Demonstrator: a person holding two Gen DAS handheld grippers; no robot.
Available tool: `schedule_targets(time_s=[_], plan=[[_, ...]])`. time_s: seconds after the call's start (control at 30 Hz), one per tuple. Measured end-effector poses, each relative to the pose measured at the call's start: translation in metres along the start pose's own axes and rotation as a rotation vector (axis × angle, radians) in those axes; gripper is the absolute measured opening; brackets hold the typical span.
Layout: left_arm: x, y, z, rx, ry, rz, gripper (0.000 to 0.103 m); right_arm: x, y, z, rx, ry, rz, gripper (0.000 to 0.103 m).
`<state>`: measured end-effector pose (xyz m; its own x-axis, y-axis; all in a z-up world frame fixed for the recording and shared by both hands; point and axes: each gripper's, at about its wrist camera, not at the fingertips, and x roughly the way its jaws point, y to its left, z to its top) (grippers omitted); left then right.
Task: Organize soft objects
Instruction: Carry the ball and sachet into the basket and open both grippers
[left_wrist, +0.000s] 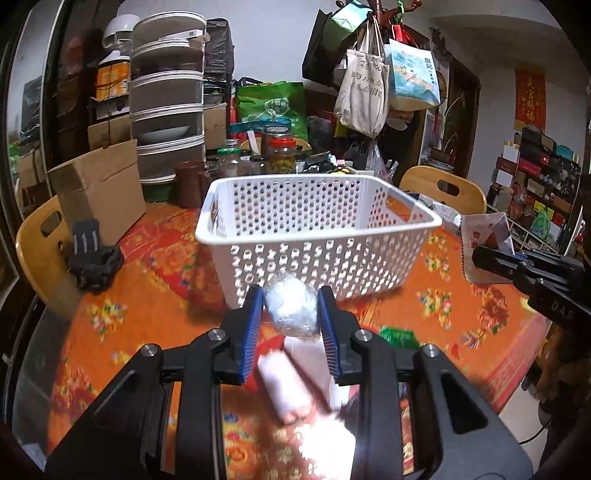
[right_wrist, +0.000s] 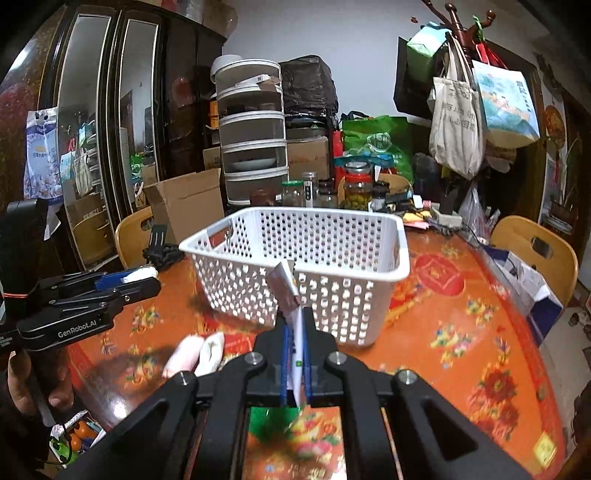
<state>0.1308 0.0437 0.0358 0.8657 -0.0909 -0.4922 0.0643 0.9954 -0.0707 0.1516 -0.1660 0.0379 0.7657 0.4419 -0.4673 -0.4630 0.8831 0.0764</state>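
A white perforated basket stands on the orange floral tablecloth; it also shows in the right wrist view. My left gripper is shut on a pale ball wrapped in clear plastic, held just in front of the basket's near wall. My right gripper is shut on a flat packet with a brown top and white body, held upright before the basket. Two pink and white soft rolls lie on the cloth under the left gripper; they also show in the right wrist view.
A cardboard box, stacked round containers and jars crowd the table's far side. A black clamp lies at left. Wooden chairs stand around the table. A green packet lies right of the rolls.
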Motion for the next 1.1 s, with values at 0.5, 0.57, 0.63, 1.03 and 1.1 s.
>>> schedule_targets(time_s=[0.5,0.57,0.63,1.03,1.1], plan=[[0.06,0.006,0.099,0.004,0.063,-0.02,0.028,0.059,-0.024,0.075,0.021,0.068,-0.011,0.005],[0.072,0.005,0.111,0.01,0.078,-0.017,0.028,0.068,-0.027,0.083,0.025,0.079,-0.013,0.005],[0.082,0.004,0.12,0.011,0.09,-0.015,0.028,0.078,-0.028,0.091,0.023,0.091,-0.023,0.005],[0.166,0.011,0.153,-0.001,0.24,0.014,0.028,0.15,-0.048,0.115,0.035,0.245,-0.076,0.005],[0.183,0.013,0.153,-0.007,0.278,0.025,0.028,0.164,-0.052,0.116,0.048,0.288,-0.079,0.005]])
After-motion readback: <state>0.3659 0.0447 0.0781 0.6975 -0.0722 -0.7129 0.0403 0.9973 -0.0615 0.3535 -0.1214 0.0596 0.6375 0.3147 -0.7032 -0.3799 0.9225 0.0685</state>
